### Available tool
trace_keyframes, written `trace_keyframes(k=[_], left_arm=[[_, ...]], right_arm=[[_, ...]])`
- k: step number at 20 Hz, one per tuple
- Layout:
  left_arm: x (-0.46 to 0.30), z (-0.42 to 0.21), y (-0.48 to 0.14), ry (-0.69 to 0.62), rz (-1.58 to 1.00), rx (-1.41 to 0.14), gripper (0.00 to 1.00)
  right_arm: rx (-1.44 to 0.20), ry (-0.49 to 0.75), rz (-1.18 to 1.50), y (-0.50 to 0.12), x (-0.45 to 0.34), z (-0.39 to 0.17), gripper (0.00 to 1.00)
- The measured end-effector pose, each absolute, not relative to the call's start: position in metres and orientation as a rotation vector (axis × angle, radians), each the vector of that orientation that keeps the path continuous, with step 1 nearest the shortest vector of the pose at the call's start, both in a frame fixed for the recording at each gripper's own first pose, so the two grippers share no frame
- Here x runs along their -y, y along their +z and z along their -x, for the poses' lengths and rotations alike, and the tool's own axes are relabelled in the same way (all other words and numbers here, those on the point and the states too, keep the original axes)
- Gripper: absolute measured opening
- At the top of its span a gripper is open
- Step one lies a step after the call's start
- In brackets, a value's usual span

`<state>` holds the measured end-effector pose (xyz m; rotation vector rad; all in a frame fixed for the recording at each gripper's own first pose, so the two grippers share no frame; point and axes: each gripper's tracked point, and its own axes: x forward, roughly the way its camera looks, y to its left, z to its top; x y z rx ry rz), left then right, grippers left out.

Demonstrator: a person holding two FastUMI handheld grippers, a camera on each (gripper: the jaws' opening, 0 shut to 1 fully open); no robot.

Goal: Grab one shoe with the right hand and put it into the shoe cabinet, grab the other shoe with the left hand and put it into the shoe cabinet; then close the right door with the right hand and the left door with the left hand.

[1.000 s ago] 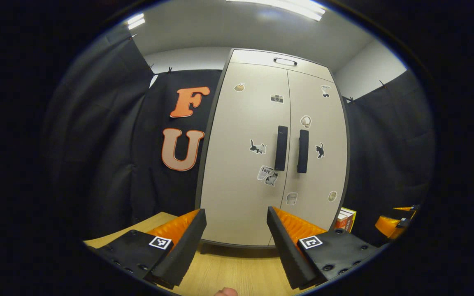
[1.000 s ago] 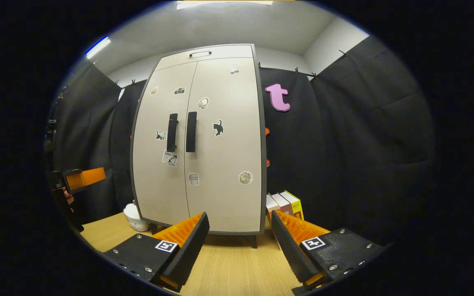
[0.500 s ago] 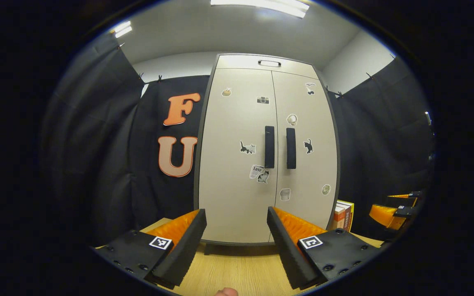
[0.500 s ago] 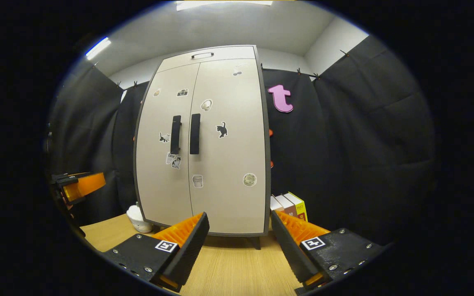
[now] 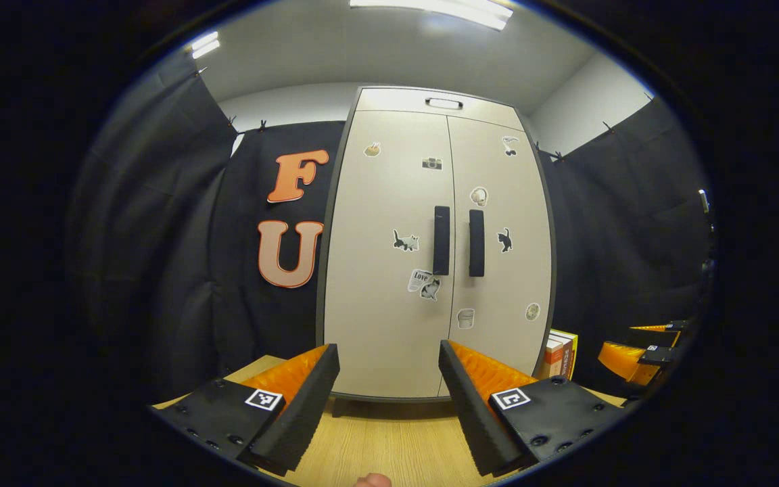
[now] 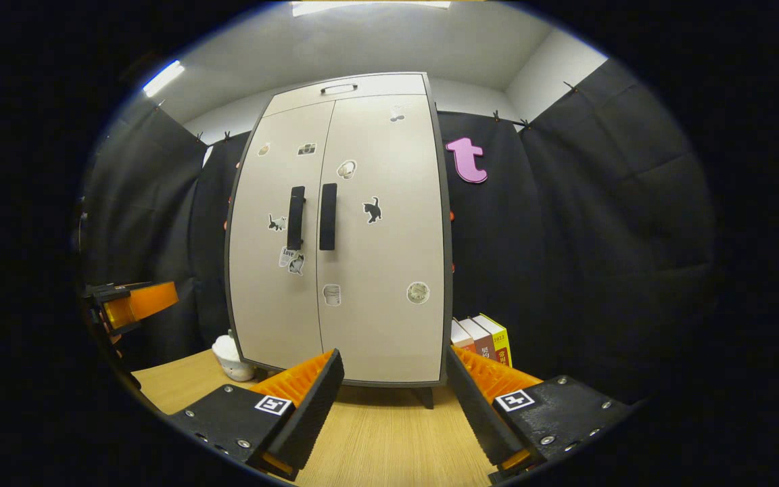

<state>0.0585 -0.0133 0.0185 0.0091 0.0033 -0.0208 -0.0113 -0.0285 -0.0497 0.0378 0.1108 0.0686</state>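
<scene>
two doors, both shut, face me on the shoe cabinet [image 5: 430, 257]; it stands upright on short legs on the wooden table [image 5: 389, 446], its long axis vertical and its front turned toward both my cameras; the left door [image 5: 386, 270] and the right door [image 5: 501, 257] meet flush at the middle seam, and two dark vertical handles [image 5: 441, 230] sit side by side just either side of that seam; small stickers dot both doors, and a slim handle sits on the top panel [image 5: 443, 103] of the cabinet; i cannot see any shoe with the cabinet closed.

my left gripper [image 5: 388, 396] hangs in front of the cabinet's lower edge, jaws spread wide with nothing between them, only bare table under them; my right gripper [image 6: 395, 399] sits likewise before the cabinet's base, jaws wide and empty; in the left gripper view the right gripper [image 5: 640, 352] shows off to the right of the cabinet, and in the right gripper view the left gripper [image 6: 132, 304] shows to the left of the cabinet.

beside the cabinet's right side stands a row of upright books [image 6: 481, 338]; at its left front corner sits a small white rounded object [image 6: 230, 358] on the table; nothing lies between my jaws and the cabinet front.
</scene>
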Motion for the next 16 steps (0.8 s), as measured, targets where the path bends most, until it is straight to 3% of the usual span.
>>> trace_keyframes(k=[8, 16], left_arm=[[0.0074, -0.0601, 0.0251, -0.022, -0.021, 0.005, 0.94], [0.0044, -0.058, 0.026, -0.022, -0.01, -0.003, 0.99]], right_arm=[[-0.105, 0.076, -0.045, -0.0481, 0.0252, 0.0125, 0.94], [-0.101, 0.086, -0.07, -0.0501, 0.0204, 0.0155, 0.94]])
